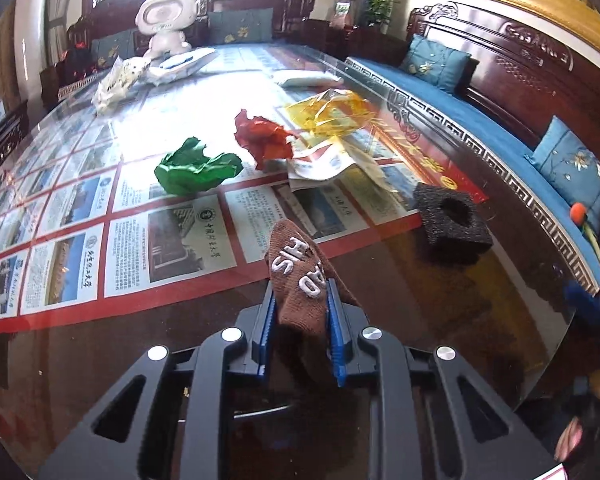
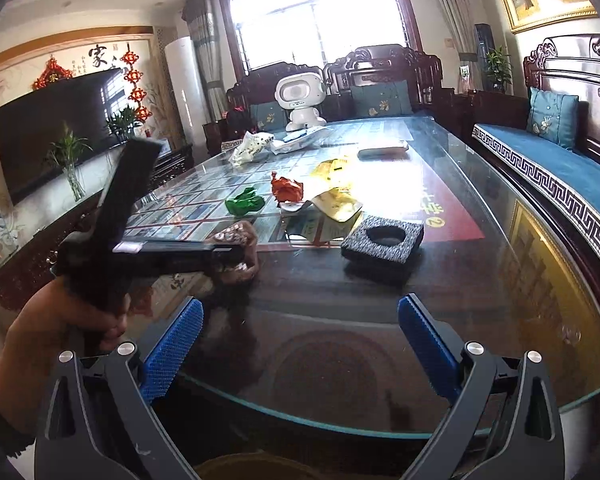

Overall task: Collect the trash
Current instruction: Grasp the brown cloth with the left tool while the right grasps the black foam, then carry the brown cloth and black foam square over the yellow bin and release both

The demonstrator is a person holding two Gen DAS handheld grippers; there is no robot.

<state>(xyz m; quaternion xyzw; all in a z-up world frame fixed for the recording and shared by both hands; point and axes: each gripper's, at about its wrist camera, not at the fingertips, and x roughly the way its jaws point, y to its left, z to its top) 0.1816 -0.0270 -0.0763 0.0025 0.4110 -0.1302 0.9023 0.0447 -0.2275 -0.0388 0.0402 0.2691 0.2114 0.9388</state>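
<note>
My left gripper (image 1: 300, 300) is shut on a brown knitted sock with white letters (image 1: 296, 276), held just above the glass table (image 1: 440, 320); it also shows in the right wrist view (image 2: 238, 252). My right gripper (image 2: 300, 320) is open and empty above the table's near edge. On the table lie a green paper ball (image 1: 196, 168) (image 2: 245, 203), a red paper ball (image 1: 262, 140) (image 2: 286, 190), a yellow wrapper (image 1: 332, 114) (image 2: 332, 170), a crumpled packet (image 1: 328, 162) (image 2: 336, 206) and a black foam block with a hole (image 1: 452, 218) (image 2: 384, 242).
A white toy robot (image 1: 166, 20) (image 2: 300, 98), white bags (image 1: 120, 78) and a flat pouch (image 1: 306, 78) sit at the table's far end. A carved bench with blue cushions (image 1: 500, 120) runs along the right. A TV (image 2: 56, 128) stands at the left.
</note>
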